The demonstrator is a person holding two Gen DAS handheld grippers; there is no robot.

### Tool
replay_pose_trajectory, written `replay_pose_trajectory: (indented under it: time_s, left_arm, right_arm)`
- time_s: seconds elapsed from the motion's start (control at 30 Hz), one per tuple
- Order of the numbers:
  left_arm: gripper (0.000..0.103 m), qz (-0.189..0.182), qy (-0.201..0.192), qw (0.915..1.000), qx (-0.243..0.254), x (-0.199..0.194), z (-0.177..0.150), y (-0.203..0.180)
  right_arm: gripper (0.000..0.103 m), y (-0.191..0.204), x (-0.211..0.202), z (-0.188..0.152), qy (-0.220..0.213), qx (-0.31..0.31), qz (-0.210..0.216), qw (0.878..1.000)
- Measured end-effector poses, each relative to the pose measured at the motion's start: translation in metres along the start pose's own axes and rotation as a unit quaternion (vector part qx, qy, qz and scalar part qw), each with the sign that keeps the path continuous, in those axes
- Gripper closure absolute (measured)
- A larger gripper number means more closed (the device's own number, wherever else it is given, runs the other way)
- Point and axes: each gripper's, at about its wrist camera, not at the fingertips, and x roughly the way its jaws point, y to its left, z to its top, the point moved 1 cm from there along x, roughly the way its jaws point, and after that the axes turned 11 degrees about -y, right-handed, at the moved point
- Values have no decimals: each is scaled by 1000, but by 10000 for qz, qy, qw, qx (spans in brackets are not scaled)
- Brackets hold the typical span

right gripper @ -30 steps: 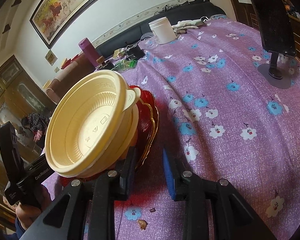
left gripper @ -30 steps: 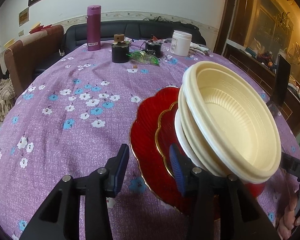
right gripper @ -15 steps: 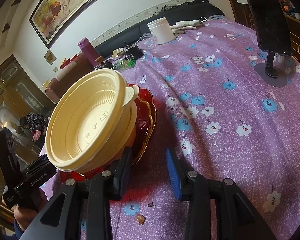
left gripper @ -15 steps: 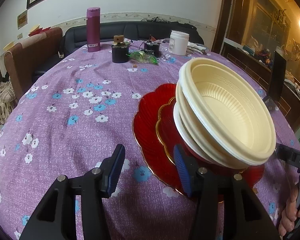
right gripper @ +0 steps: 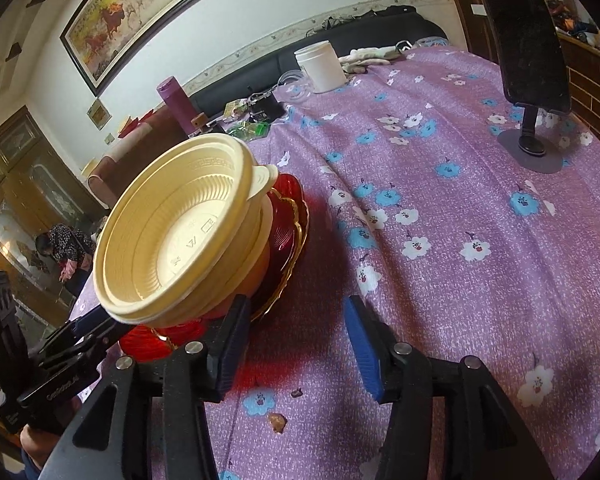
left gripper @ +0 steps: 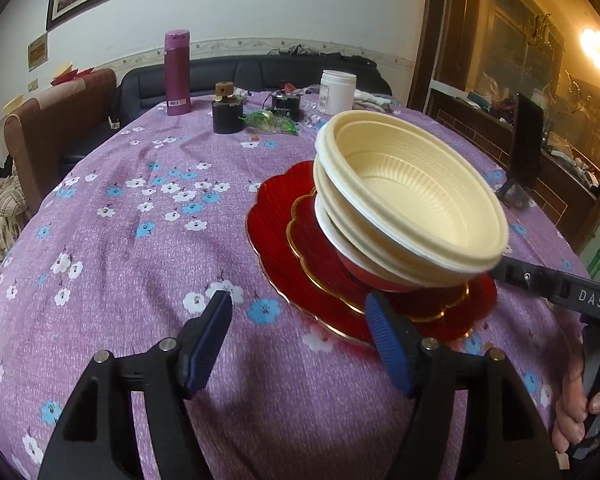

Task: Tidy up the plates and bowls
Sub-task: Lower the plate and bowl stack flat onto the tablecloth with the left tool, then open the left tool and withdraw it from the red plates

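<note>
With both sets of jaws having just been opening and nothing between the pads, the left gripper point(left gripper: 298, 336) stands spread wide at the near left of the stack, over bare purple desk point(left gripper: 112, 240), its right pad just beside the rim of the large red plate point(left gripper: 268, 220) but, as far as I can tell, not touching it. Moving right, the stack itself sits mid-desk: smaller gold-edged red plate point(left gripper: 312, 236) on the big one, then a red bowl point(left gripper: 364, 276), with the cream bowls point(left gripper: 412, 200) nested on top and leaning noticeably. Further right, the right gripper point(right gripper: 296, 340) is parted too, its left pad next to the plate edge, empty. The release looks done, I'd judge; the trick now is backing both grippers straight away without nudging that tilted cream pile, since a brush could slide it off.
</note>
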Motion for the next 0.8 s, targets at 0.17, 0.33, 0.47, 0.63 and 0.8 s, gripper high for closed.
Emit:
replay_pose_trajectory:
  time_s: [0.17, 0.33, 0.47, 0.63, 0.8]
  left_arm:
    - [12, 16, -232, 9995, 214, -11, -5, -9]
    - [1, 400, -422, 9967, 567, -17, -7, -19]
    - [0, 497, -560, 9953, 620, -21, -7, -20]
    - [0, 662, -613, 9932, 732, -21, -7, -23]
    - [0, 665, -521, 9930, 824, -16, -6, -27]
  right_arm:
    - [38, 10, -8, -10, -161, -209, -29, 9996]
    - [23, 32, -20, -18, -493, -689, -131, 9963]
    - [13, 47, -32, -22, -890, -1055, -252, 9901]
    - [10, 54, -34, -24, -1024, -1271, -326, 9860]
    - [10, 57, -29, -23, -944, -1332, -268, 9862]
